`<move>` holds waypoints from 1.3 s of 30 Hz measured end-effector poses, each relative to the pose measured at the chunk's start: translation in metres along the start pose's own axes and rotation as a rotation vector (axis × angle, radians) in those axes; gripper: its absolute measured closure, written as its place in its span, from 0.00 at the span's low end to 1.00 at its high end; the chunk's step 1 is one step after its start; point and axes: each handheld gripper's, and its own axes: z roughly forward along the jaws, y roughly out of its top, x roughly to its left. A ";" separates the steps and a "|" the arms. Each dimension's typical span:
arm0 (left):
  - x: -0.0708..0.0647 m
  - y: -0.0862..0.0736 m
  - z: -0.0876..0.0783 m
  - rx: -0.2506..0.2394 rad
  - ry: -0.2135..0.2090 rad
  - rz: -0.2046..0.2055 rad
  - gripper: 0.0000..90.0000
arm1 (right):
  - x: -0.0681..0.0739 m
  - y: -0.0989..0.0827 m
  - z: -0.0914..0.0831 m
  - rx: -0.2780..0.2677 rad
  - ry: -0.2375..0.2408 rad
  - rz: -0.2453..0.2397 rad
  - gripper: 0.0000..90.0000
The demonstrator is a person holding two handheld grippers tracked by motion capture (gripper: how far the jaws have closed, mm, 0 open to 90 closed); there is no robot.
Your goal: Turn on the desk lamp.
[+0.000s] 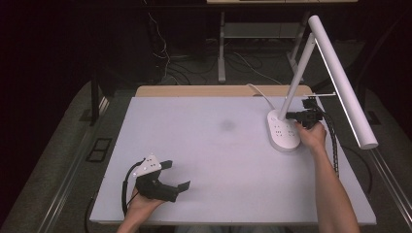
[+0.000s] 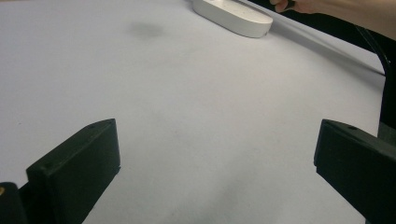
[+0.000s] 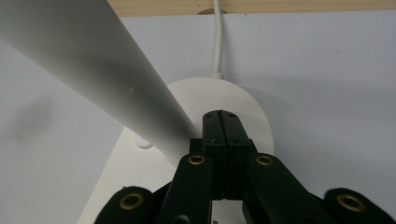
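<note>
White plastic desk lamp stands near our tabletop's far right corner, its stem leaning right, its long head bar sloping toward the near right edge. Our right gripper, jaws together, seemingly touches the stem's foot; our left gripper gapes apart.

White-topped table, desk lamp standing far right, faint dark smudge, perhaps a shadow, mid-table
</note>
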 end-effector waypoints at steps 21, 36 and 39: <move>-0.001 0.000 0.000 -0.004 -0.003 -0.003 0.00 | 0.005 0.002 -0.032 -0.020 -0.012 -0.038 1.00; -0.001 0.001 0.000 -0.011 -0.011 -0.004 0.00 | 0.025 -0.015 -0.065 -0.045 0.009 -0.041 1.00; -0.001 0.001 0.000 -0.016 -0.014 -0.006 0.00 | 0.029 -0.024 -0.072 -0.060 0.021 -0.045 0.99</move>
